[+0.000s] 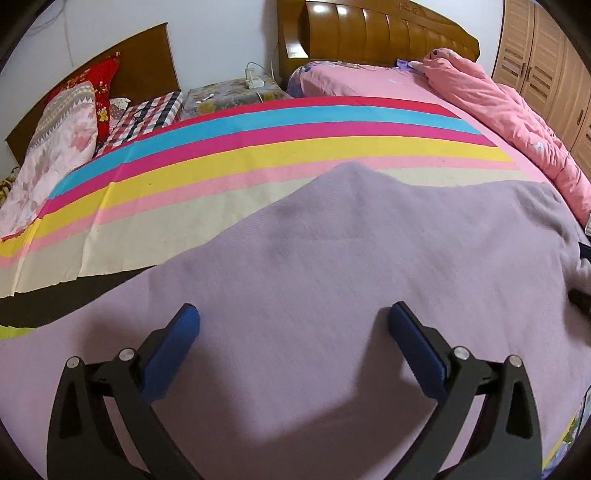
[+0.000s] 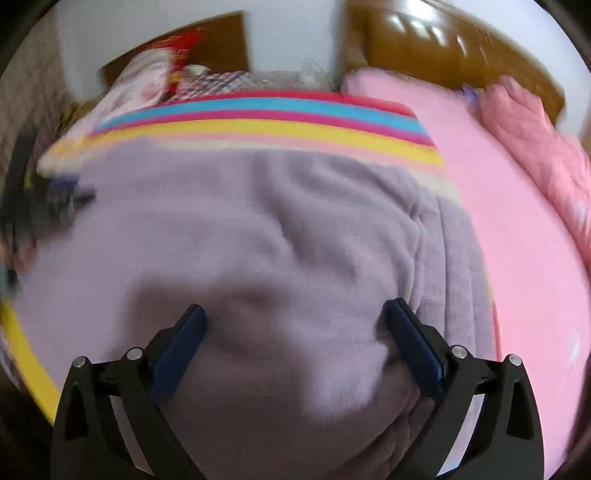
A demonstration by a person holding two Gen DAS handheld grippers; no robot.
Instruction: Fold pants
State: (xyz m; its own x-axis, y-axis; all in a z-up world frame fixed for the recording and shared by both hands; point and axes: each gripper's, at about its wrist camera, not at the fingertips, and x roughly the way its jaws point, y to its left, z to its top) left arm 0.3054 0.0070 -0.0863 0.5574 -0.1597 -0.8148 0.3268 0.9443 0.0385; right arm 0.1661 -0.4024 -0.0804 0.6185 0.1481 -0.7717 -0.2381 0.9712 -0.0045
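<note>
The lilac pants (image 1: 332,258) lie spread on a rainbow-striped sheet (image 1: 258,147) on the bed. My left gripper (image 1: 293,319) is open just above a smooth flat part of the pants and holds nothing. In the right wrist view, which is blurred, the pants (image 2: 258,221) are wrinkled, with the ribbed waistband (image 2: 450,258) at the right. My right gripper (image 2: 295,317) is open, its fingers on either side of a raised bunch of the fabric.
A pink quilt (image 1: 517,122) lies bunched along the right of the bed, on a pink sheet (image 2: 517,240). A wooden headboard (image 1: 369,33) stands behind. Pillows (image 1: 66,147) and a nightstand (image 1: 236,96) are at the far left. A wardrobe (image 1: 546,66) stands at right.
</note>
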